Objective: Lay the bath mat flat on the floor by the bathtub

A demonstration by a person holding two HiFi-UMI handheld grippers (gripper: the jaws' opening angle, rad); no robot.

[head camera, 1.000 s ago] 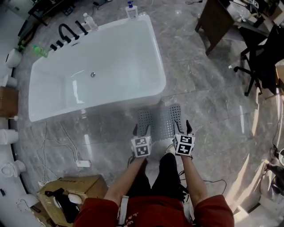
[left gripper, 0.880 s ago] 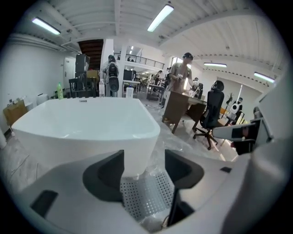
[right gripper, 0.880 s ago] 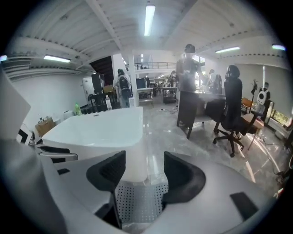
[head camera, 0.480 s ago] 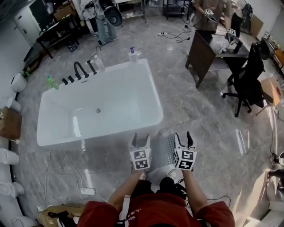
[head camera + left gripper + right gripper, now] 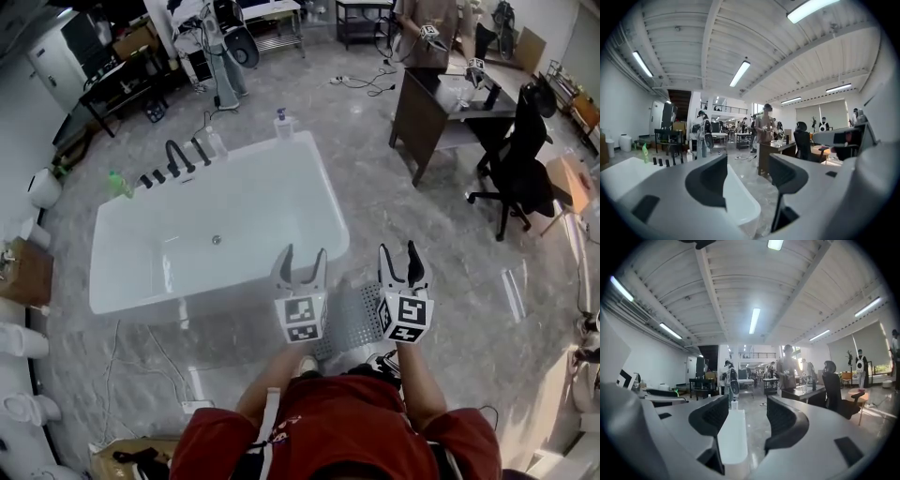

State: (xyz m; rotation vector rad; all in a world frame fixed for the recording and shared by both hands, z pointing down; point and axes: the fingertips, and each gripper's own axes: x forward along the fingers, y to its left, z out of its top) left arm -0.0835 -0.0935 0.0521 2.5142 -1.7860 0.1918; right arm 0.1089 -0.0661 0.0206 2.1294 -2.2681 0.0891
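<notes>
The grey perforated bath mat (image 5: 353, 317) lies flat on the marble floor beside the near right corner of the white bathtub (image 5: 330, 187). Part of it is hidden behind my grippers. My left gripper (image 5: 303, 257) is held up above the mat's left side, open and empty. My right gripper (image 5: 399, 253) hangs over the mat's right edge, also open with nothing in it. In the left gripper view the left gripper (image 5: 747, 171) points level across the room, with the bathtub (image 5: 740, 199) rim between the jaws. The right gripper view shows the right gripper (image 5: 747, 414) likewise, over the bathtub (image 5: 731, 432) edge.
Black taps (image 5: 174, 155), a clear bottle (image 5: 217, 142), a soap dispenser (image 5: 283, 123) and a green bottle (image 5: 117, 182) stand at the tub's far end. A dark desk (image 5: 441, 103), a person (image 5: 427, 26) and an office chair (image 5: 520, 169) are at the right. A white cable (image 5: 195, 406) lies at the near left.
Both grippers have risen from the mat's near edge and now point out level. The head view has tilted up, so more of the room shows. The mat stays on the floor.
</notes>
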